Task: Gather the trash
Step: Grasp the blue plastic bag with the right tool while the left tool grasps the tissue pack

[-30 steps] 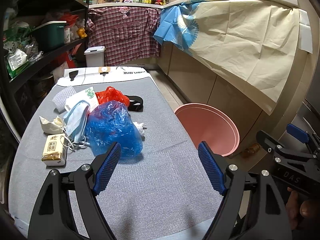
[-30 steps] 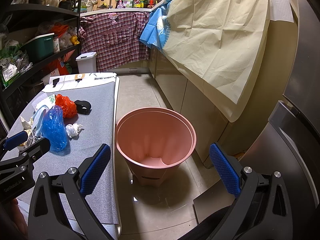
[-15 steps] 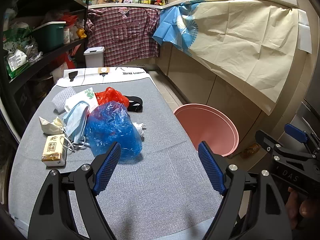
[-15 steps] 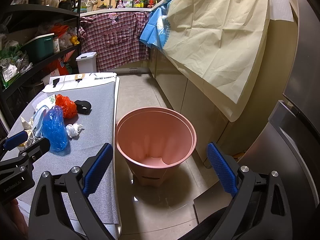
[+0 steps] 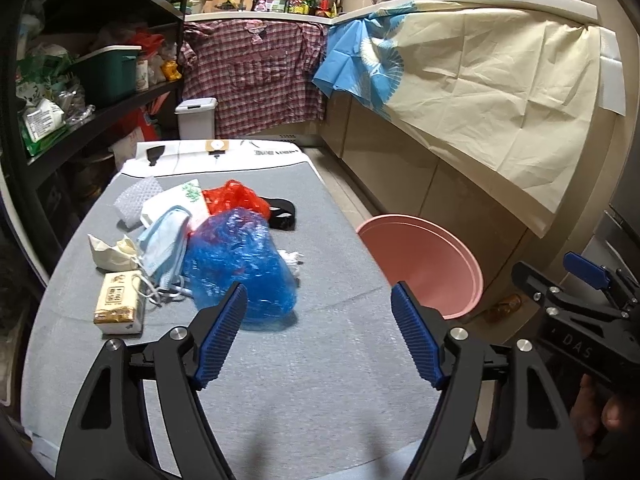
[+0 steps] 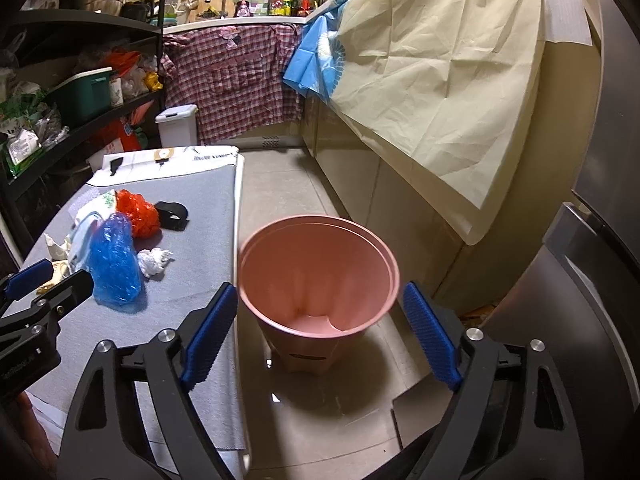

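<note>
Trash lies heaped on the grey padded tabletop: a crumpled blue plastic bag nearest, a red plastic bag and a pale blue face mask behind. Both left tongs and right tongs stand apart and empty, jaws just narrowed slightly. Approach the blue bag from the bare near strip and pinch a raised fold. The round pink plastic bin stands empty on the floor, just beside the tabletop's edge, with open floor around.
</note>
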